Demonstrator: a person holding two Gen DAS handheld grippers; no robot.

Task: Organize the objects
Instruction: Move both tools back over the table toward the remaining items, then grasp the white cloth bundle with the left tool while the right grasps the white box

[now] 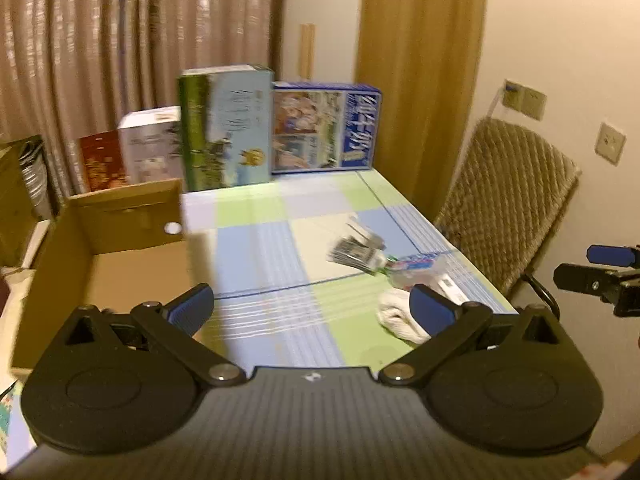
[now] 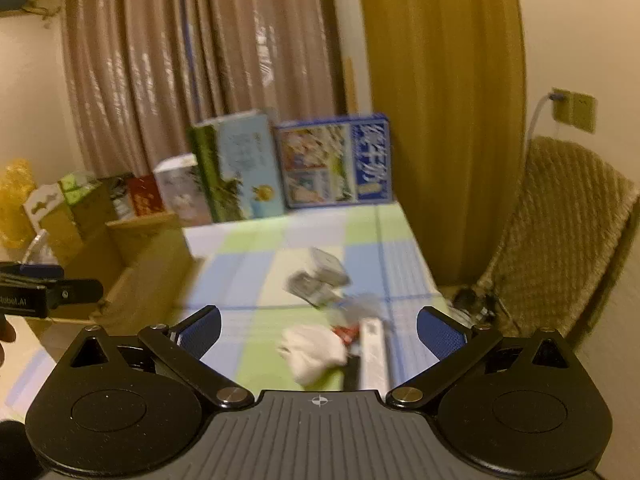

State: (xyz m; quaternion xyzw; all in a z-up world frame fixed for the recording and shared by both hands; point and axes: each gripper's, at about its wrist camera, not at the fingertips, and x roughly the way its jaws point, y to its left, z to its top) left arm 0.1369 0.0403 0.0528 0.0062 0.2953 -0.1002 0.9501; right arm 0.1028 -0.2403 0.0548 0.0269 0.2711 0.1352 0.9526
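Observation:
My left gripper (image 1: 312, 308) hangs open over the near edge of the checked tablecloth (image 1: 256, 248), with nothing between its blue pads. To its left stands an open cardboard box (image 1: 120, 248); its visible floor is bare. A small pile lies on the cloth at the right: a white cloth bundle (image 1: 396, 316), grey packets (image 1: 356, 252), a colourful wrapper (image 1: 416, 262) and a long white box (image 1: 452, 284). My right gripper (image 2: 318, 328) is open too, above the same white bundle (image 2: 312, 350), long white box (image 2: 374, 344) and grey packets (image 2: 320, 280), touching none of them.
Several picture boxes stand upright along the table's far edge, among them a green and blue one (image 1: 228, 128) and a dark blue one (image 1: 326, 126). A padded chair (image 1: 504, 200) sits at the table's right side. Curtains hang behind. More cartons (image 2: 80, 208) crowd the left.

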